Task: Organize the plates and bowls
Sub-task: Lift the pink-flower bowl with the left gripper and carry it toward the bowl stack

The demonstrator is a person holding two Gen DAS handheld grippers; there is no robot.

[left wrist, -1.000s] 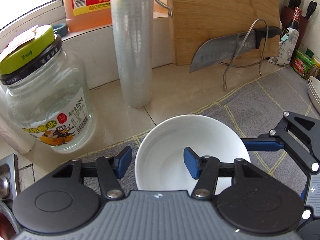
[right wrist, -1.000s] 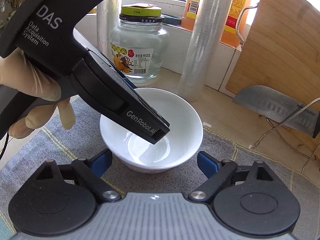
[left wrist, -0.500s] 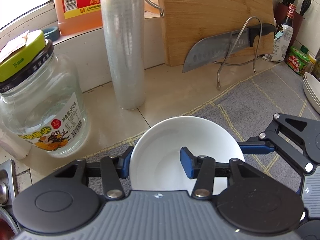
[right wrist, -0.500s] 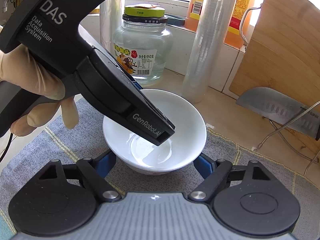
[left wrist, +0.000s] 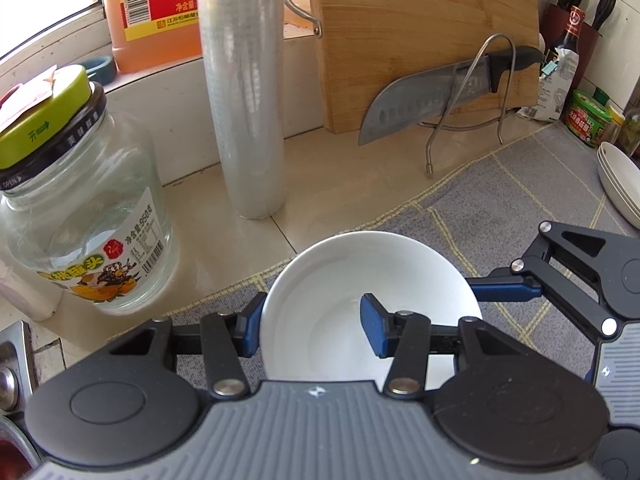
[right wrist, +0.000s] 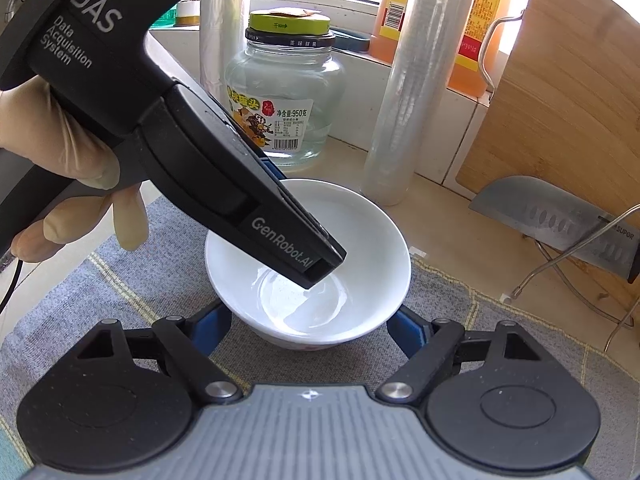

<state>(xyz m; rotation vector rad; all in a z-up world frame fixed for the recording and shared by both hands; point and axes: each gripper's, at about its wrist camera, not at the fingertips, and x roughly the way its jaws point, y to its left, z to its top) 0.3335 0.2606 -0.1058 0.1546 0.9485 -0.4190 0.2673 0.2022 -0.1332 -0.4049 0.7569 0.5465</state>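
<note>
White bowl (left wrist: 372, 300) sitting on grey mat (left wrist: 520, 200), near glass jar (left wrist: 80, 216) and cling-film roll (left wrist: 244, 92). Left gripper (left wrist: 312, 320) straddling bowl's left wall, one blue finger outside, other inside; whether pinching yet, cannot tell. Right gripper (right wrist: 308, 326) spread wide, blue fingers flanking bowl (right wrist: 360, 240) low on both sides, contact unclear. Farther right: knife (left wrist: 436, 96) resting on wire rack against wooden board (left wrist: 420, 32), stacked plates (left wrist: 620, 180) lying at mat's far edge.
</note>
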